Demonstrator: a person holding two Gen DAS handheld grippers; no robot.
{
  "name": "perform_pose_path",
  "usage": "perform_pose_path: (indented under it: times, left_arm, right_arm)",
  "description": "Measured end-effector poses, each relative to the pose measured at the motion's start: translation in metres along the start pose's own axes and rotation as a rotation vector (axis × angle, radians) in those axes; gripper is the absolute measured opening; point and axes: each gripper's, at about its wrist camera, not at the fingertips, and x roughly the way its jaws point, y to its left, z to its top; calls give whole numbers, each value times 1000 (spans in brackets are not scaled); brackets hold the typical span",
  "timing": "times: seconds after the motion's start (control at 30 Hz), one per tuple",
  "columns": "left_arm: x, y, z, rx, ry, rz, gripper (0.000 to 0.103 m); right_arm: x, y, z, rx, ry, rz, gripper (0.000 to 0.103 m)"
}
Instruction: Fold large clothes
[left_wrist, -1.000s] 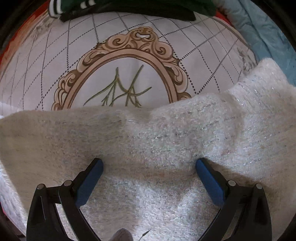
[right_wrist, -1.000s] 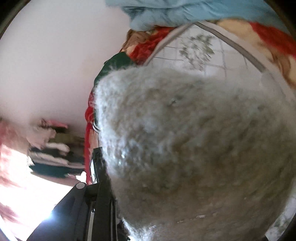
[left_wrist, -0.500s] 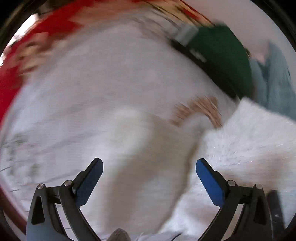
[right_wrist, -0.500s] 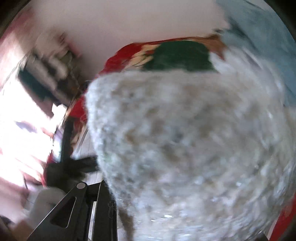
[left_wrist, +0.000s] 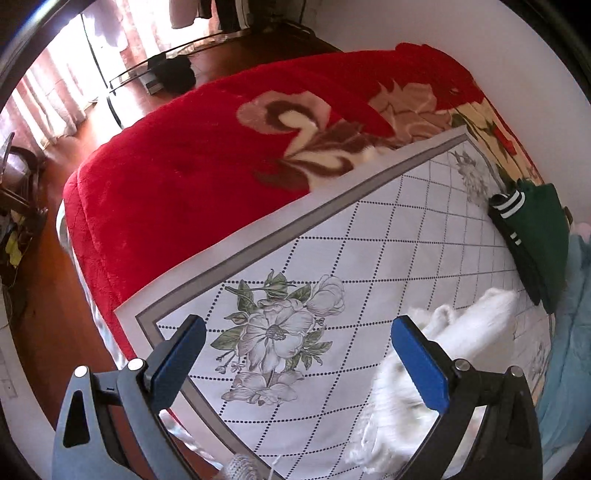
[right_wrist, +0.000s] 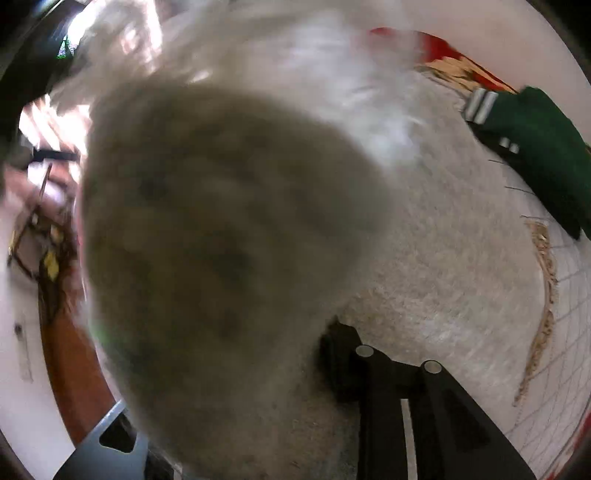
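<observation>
The left wrist view shows most of the bed; the left gripper (left_wrist: 295, 350) stands wide open with nothing between its blue pads (left_wrist: 179, 356), above the white quilted sheet (left_wrist: 369, 258) with dotted diamond lines and a grey flower print (left_wrist: 275, 332); the grey border of this sheet runs diagonally from lower left to upper right, and beyond it lies the red blanket (left_wrist: 177, 158), which falls over the bed edge toward the wooden floor (left_wrist: 51, 295). In this view the white fluffy sweater (left_wrist: 461, 343) is only a bunched part at the lower right, just behind the right-hand pad and lying on the sheet; a folded green garment (left_wrist: 539, 236) with striped cuff rests near the far right edge, and light blue cloth (left_wrist: 569, 332) is beside it. The right wrist view shows what the other cannot; the sweater (right_wrist: 443, 240) fills nearly the whole picture, a blurred fold of it (right_wrist: 221, 240) hangs very close to the lens, and it covers the space between the fingers of the right gripper (right_wrist: 258, 387); its jaws are opening, and the fabric is between them, but whether the pads press on it I cannot tell, because the cloth hides them. The green garment (right_wrist: 535, 147) appears at upper right, well apart from the gripper; the sheet is free on the left side of the bed, between the flower print and the border.
</observation>
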Motion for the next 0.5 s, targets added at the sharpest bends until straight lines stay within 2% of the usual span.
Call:
perform_pose_path:
  times: [0.07,0.1,0.17,0.23,0.27,0.3,0.33,0.43,0.5]
  left_arm:
    - [-3,0,-1,15,-1,-5,103]
    - [-5,-4,1,21,-5,-9,103]
    - [-13,-7,-1,33,-10,-25,103]
    - [-23,-15,-2,57,-14,-52,103]
    - [-28,-19,-4,75,-13,-63,103]
    - [-33,-25,-6,91,-12,-73,103]
    - [-37,-30,-8,104,-13,-84,103]
    - [-45,-50,-18,144,-8,-125,103]
    - [-39,-67,-29,182,9,-135,103]
  right_arm:
    - [5,8,-6,-19,39,41,52]
    - [1,6,-7,-9,50,83,54]
    - [-13,-13,-4,48,69,183,68]
    - [-32,-32,-8,125,66,279,68]
    - [-50,-38,-10,178,62,359,72]
    - [-63,-31,-23,223,60,418,74]
    - [-76,-48,-30,288,57,465,76]
    - [-97,-84,-50,415,70,542,77]
    - [-108,-118,-59,524,81,529,77]
